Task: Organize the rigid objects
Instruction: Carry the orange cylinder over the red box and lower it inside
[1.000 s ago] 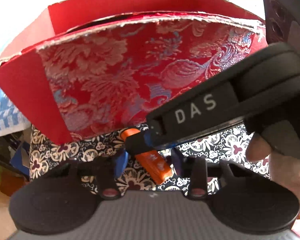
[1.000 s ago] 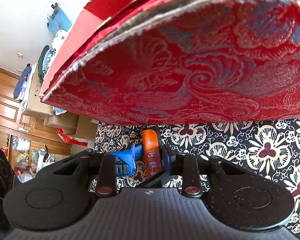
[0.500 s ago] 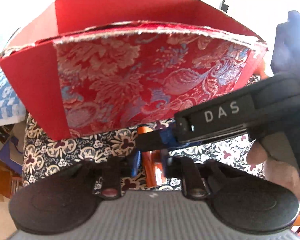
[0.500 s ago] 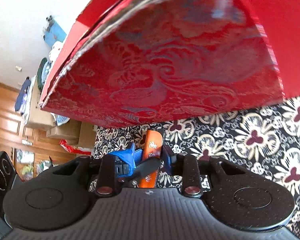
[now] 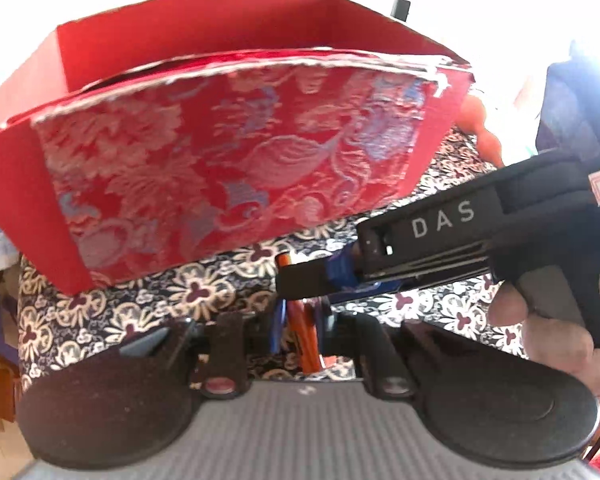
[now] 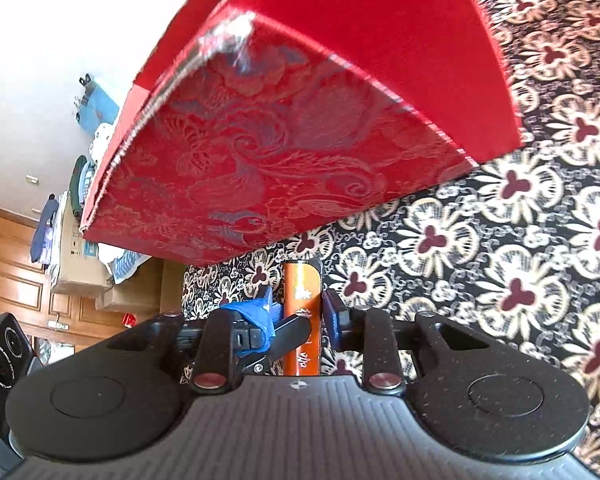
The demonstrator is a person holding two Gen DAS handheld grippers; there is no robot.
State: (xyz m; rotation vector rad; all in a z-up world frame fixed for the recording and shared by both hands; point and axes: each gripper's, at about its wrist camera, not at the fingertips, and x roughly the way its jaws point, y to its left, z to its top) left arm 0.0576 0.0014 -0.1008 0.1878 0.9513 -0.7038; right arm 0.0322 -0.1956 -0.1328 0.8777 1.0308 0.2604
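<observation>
A small orange box with white characters (image 5: 304,336) (image 6: 302,300) is clamped between both grippers above a flowered cloth. My left gripper (image 5: 298,330) is shut on it from one end. My right gripper (image 6: 300,312) is shut on it from the side, and its black body marked DAS (image 5: 444,224) crosses the left wrist view from the right. A large open red brocade box (image 5: 220,152) (image 6: 300,140) stands just behind the orange box.
The black, cream and maroon flowered cloth (image 6: 520,260) covers the table. An orange-red object (image 5: 480,124) lies right of the red box. Cardboard boxes and wooden doors (image 6: 20,272) show beyond the table's left edge.
The orange box has turned from slanted to roughly in line with my left fingers, and both grippers have closed in on it. The views have swung so the red box sits further left.
</observation>
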